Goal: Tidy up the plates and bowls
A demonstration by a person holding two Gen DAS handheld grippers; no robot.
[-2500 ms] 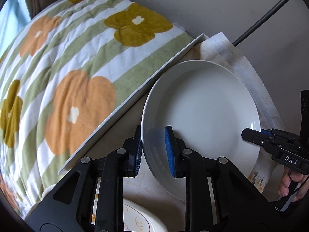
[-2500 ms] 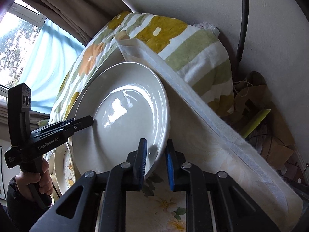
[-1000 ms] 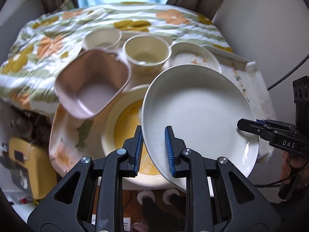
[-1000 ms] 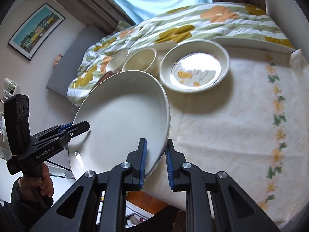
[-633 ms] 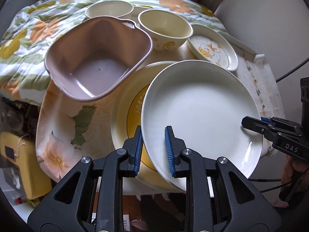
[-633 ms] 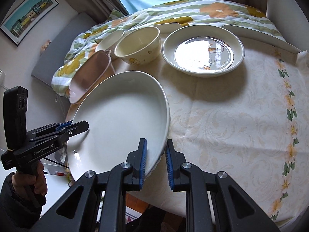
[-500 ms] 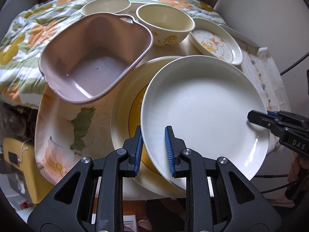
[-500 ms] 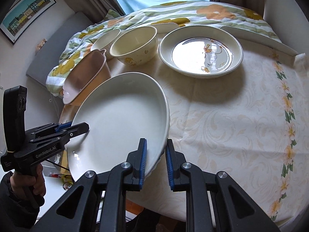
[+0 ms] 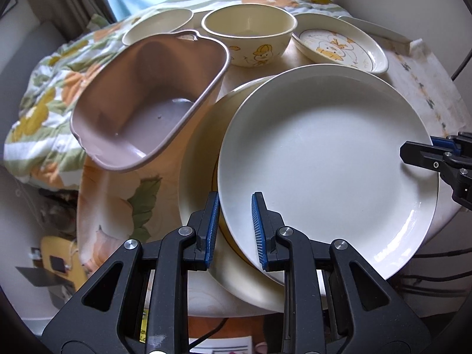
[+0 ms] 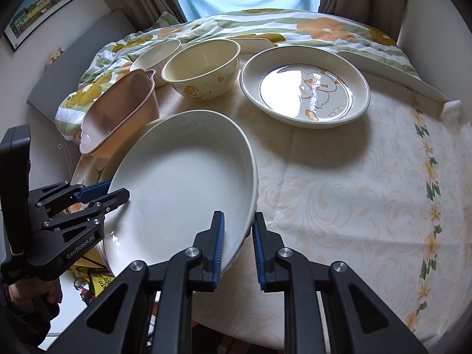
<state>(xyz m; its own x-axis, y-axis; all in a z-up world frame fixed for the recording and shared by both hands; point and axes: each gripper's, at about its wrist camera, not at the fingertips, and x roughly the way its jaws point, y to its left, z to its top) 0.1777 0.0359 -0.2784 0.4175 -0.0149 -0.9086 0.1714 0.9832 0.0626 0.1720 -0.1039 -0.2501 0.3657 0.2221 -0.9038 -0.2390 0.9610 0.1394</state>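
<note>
A large white plate [image 9: 327,159] [image 10: 183,185] hangs just above a cream plate with a yellow centre [image 9: 200,159] at the table's near-left edge. My left gripper [image 9: 234,221] is shut on the white plate's left rim, and it shows in the right wrist view as the black gripper [image 10: 116,193]. On the opposite rim my right gripper [image 10: 237,239] is shut too, seen at the right edge of the left wrist view [image 9: 407,152]. Behind stand a pink square bowl [image 9: 141,100] [image 10: 118,118], a cream bowl with a cartoon [image 9: 250,38] [image 10: 203,67] and a shallow duck plate [image 9: 339,44] [image 10: 303,85].
A second cream bowl [image 9: 157,26] [image 10: 156,53] sits at the back left. A flowered blanket [image 10: 295,29] lies behind the round table [image 10: 368,191], whose cloth is bare on the right. A white tray edge [image 10: 389,70] runs along the back right. A hand [image 10: 44,292] grips the left tool.
Both grippers carried the white plate from the wall side over the table and lowered it over the cream plate. The bowls now look closer and larger.
</note>
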